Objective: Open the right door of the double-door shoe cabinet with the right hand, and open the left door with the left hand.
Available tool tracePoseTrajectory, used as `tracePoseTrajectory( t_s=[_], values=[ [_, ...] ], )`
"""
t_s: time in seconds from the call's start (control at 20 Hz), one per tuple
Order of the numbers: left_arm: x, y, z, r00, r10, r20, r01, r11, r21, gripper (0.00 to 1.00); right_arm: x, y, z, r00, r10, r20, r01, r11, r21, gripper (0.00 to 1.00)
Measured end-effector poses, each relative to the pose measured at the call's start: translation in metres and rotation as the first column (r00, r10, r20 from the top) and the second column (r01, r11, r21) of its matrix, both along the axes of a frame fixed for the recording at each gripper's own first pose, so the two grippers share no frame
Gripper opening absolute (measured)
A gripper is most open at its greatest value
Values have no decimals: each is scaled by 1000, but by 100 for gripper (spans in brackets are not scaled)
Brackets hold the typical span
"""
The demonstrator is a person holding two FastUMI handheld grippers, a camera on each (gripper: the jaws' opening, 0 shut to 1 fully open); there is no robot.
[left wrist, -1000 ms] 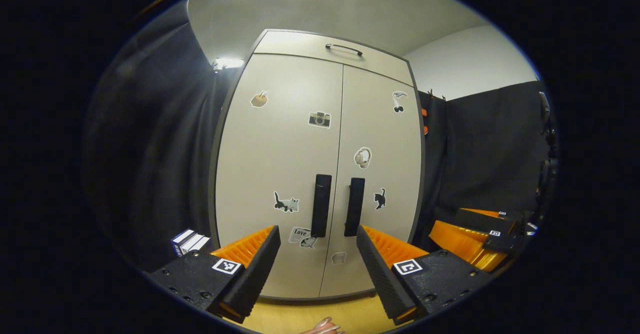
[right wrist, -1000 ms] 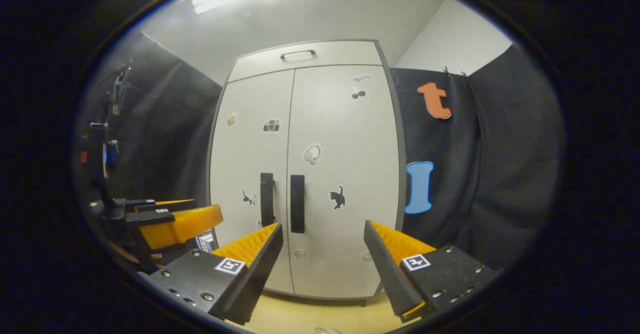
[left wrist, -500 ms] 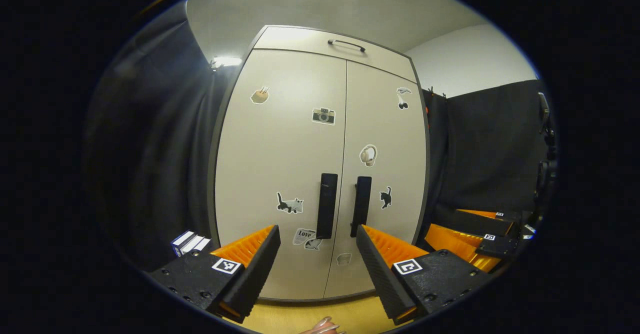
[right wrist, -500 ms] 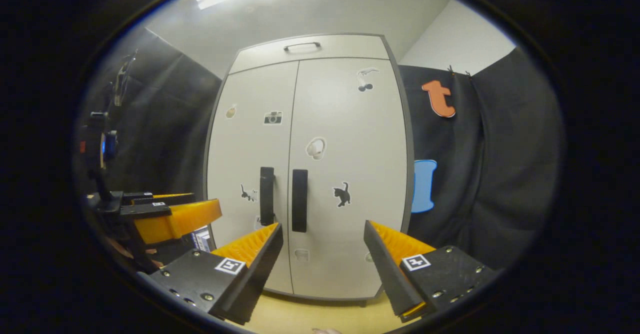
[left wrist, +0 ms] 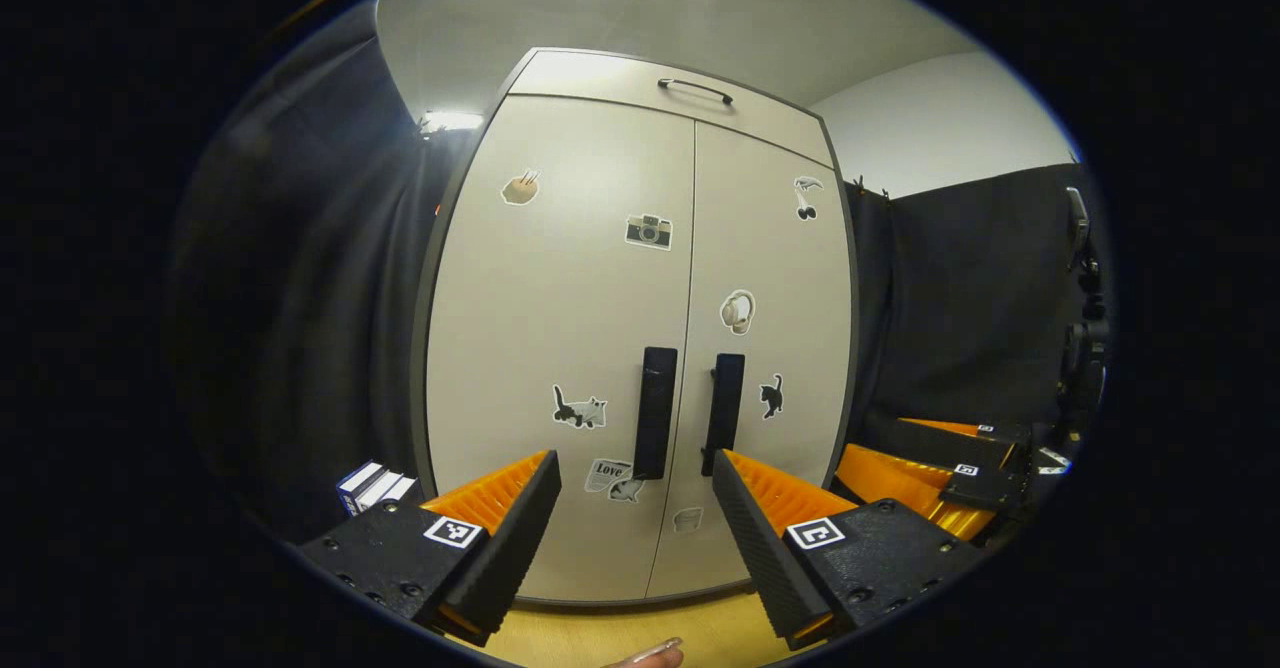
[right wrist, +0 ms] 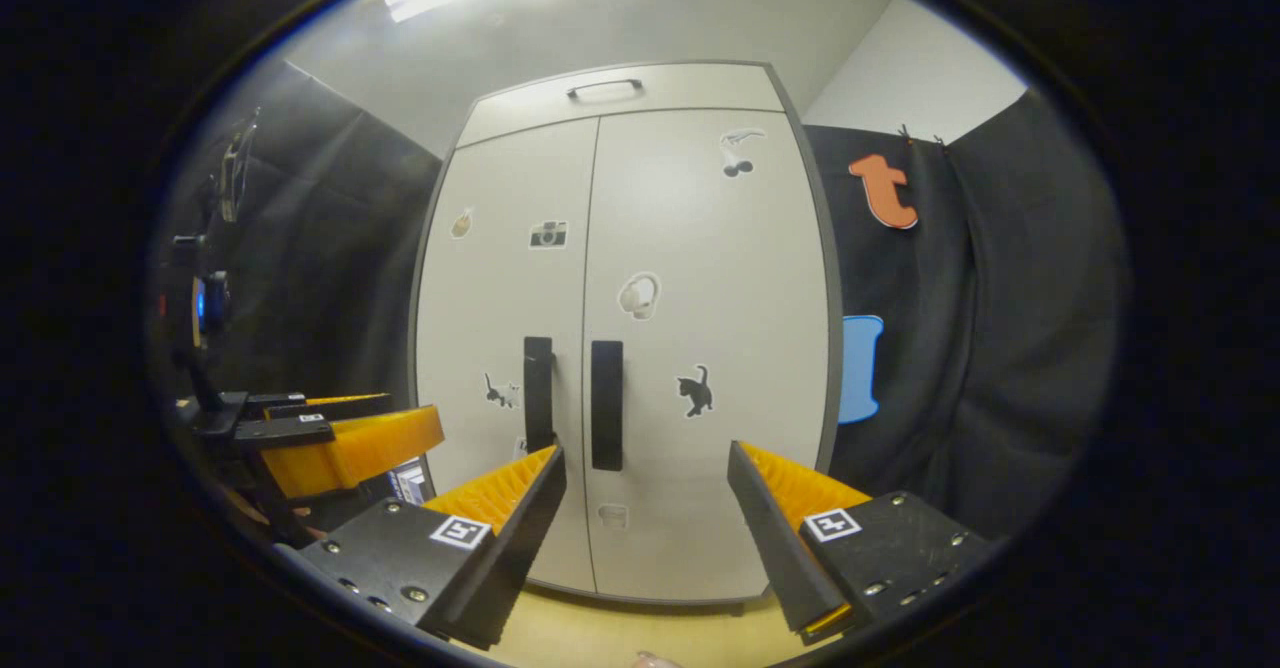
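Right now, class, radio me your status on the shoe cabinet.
Left gripper open, right gripper open, both short of cabinet. Both doors shut; left handle, right handle untouched. Path clear.

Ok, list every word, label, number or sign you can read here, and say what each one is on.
"Love": on a small sticker low on the left door of the shoe cabinet, beside the left handle.
Square coded markers on the left gripper: patterns, no words.
Boxes on the floor left of the cabinet: print too small to read.
Other door stickers, such as the camera sticker: pictures only.
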State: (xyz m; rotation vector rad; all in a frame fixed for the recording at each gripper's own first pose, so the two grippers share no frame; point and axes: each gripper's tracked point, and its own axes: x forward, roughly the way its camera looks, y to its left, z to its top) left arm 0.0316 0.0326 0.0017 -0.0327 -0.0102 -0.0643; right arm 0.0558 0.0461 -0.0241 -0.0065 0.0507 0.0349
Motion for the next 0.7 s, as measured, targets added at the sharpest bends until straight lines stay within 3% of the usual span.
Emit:
tracePoseTrajectory(
  t_s=[0.05, 0.1, 0.35, 0.4, 0.45, 0.7],
  values=[
    [0, 2, 1, 1000, 2, 4, -2, 1000, 7, 95, 5, 2, -2, 1000, 0, -4, 0, 1000, -6, 98],
    [-1, 4, 3, 1000, 2, 9, -2, 1000, 10, 95, 10, 3, -2, 1000, -7, -5, 7, 1000, -17, 94],
    [-6, 16, 5, 1000, -6, 13, 6, 1000, -4, 95, 41, 21, 1, 999, -22, 33, 23, 998, -54, 98],
    [-6, 19, 5, 1000, -6, 10, 6, 1000, -1, 91, 47, 24, -1, 999, -24, 33, 26, 998, -50, 98],
    [-7, 23, 4, 1000, -6, 7, 6, 1000, 5, 95, 55, 27, 0, 999, -30, 37, 32, 998, -47, 98],
    [-7, 42, -2, 1000, -8, -10, 8, 1000, 10, 95, 94, 30, -8, 996, -84, 43, 85, 995, -44, 98]
  ],
)
